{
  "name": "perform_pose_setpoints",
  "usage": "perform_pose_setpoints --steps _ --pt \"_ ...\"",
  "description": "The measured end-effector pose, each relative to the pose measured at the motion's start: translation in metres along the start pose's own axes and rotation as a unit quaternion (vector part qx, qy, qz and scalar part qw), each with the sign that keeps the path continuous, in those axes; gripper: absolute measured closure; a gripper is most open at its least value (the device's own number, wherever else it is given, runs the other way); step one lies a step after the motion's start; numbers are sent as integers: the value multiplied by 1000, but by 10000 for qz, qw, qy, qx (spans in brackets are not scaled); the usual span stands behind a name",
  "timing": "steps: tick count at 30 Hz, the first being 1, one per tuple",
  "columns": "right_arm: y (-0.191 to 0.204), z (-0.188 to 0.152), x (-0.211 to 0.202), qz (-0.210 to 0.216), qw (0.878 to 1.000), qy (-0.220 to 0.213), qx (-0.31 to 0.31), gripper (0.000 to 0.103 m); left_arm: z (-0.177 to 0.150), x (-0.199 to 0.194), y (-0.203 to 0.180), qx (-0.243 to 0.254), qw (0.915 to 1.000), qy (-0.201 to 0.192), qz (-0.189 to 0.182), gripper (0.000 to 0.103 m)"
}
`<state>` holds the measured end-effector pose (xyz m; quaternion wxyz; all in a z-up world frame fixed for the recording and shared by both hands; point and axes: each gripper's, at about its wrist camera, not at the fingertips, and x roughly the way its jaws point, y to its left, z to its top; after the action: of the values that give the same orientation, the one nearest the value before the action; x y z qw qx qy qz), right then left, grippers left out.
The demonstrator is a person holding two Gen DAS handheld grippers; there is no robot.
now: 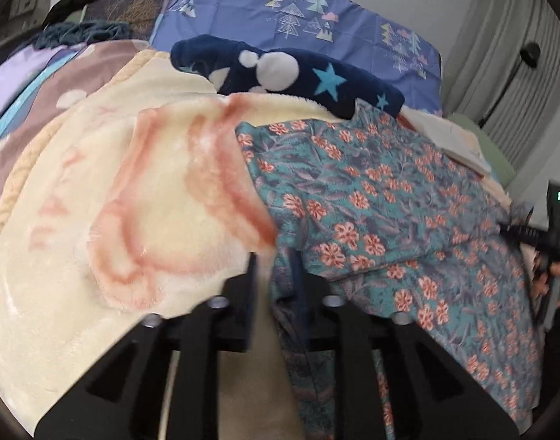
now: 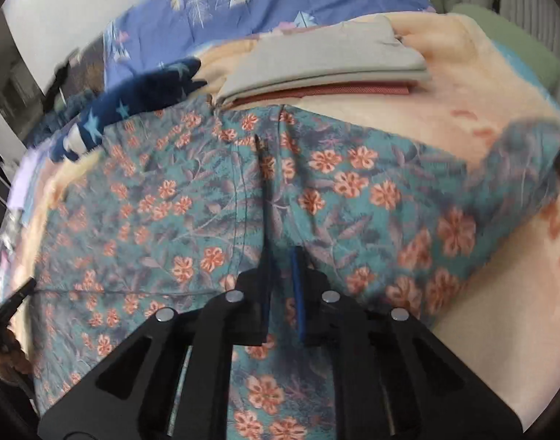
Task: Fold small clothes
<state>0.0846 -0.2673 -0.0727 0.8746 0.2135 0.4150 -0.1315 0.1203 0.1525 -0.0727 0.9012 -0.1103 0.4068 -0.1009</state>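
Observation:
A teal garment with orange flowers [image 1: 371,201] lies spread on a cream fleece blanket [image 1: 133,201]. My left gripper [image 1: 276,267] is at the garment's left edge. Its fingers stand apart, with a bunched fold of the cloth between them that the pads do not clearly press. In the right wrist view the same garment [image 2: 353,190] fills the middle. My right gripper [image 2: 282,267] is shut on a raised ridge of it near the centre seam. The right tool and the hand holding it show at the far right edge [image 1: 536,238] of the left wrist view.
A navy fleece with stars [image 1: 298,73] lies behind the garment, with a blue tree-print pillow [image 1: 298,11] beyond it. A folded stack of grey and red clothes [image 2: 316,62] sits behind the garment on the right. Pale curtains [image 1: 518,73] hang at the right.

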Motion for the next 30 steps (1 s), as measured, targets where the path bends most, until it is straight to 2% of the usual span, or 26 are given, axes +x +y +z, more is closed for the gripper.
perform_pose_setpoints --steps 1,2,3,5,8,9,11,12,13,14,16,18,21,24,26,27,29,30 --pt "-3 -2 -4 93 9999 -104 103 88 3 0 4 -152 9999 -32 -74 45" --pt "-4 -3 -8 148 9996 -183 183 86 8 1 7 -245 9995 -63 -176 41" --pt "-4 -5 -14 190 9990 -326 237 80 15 5 9 -312 9992 -61 -250 41" --pt "4 -7 -25 278 9979 -584 87 79 31 22 13 -417 9991 42 -98 41" --pt "24 -6 -33 778 9941 -723 -219 75 53 55 19 -587 9981 185 -19 42" --pt "29 -7 -30 921 9933 -640 -273 71 58 62 20 -618 9979 181 0 46" --pt "32 -12 -14 657 9964 -416 -340 70 72 72 17 -503 9987 92 57 100" --pt "28 -15 -6 303 9986 -292 -330 74 79 69 15 -436 9990 6 35 101" --pt "23 -18 -4 299 9989 -278 -249 82 83 63 11 -346 9992 -157 92 101" --pt "19 -16 -6 338 9988 -303 -156 83 86 55 5 -126 9994 -293 155 101" --pt "9 -12 -21 229 9986 -482 56 81 85 50 -7 399 9973 -396 462 101" --pt "4 -9 -35 30 9970 -762 134 76 80 54 -16 939 9911 -409 854 101" --pt "5 -7 -47 562 9945 -862 193 73 75 59 -23 1258 9846 -410 1142 100" --pt "21 -9 -50 940 9919 -843 -129 70 75 57 -26 1324 9802 -445 1405 97" --pt "29 -11 -46 1025 9917 -711 -315 70 76 43 -28 1236 9812 -615 1349 92" --pt "32 -13 -36 855 9941 -535 -388 72 75 34 -30 1154 9832 -700 1225 92" --pt "28 -17 -11 161 9988 -234 -409 89 71 12 -35 895 9897 -848 722 84" --pt "25 -21 1 -82 9989 -171 -421 95 67 6 -40 823 9920 -845 451 81"
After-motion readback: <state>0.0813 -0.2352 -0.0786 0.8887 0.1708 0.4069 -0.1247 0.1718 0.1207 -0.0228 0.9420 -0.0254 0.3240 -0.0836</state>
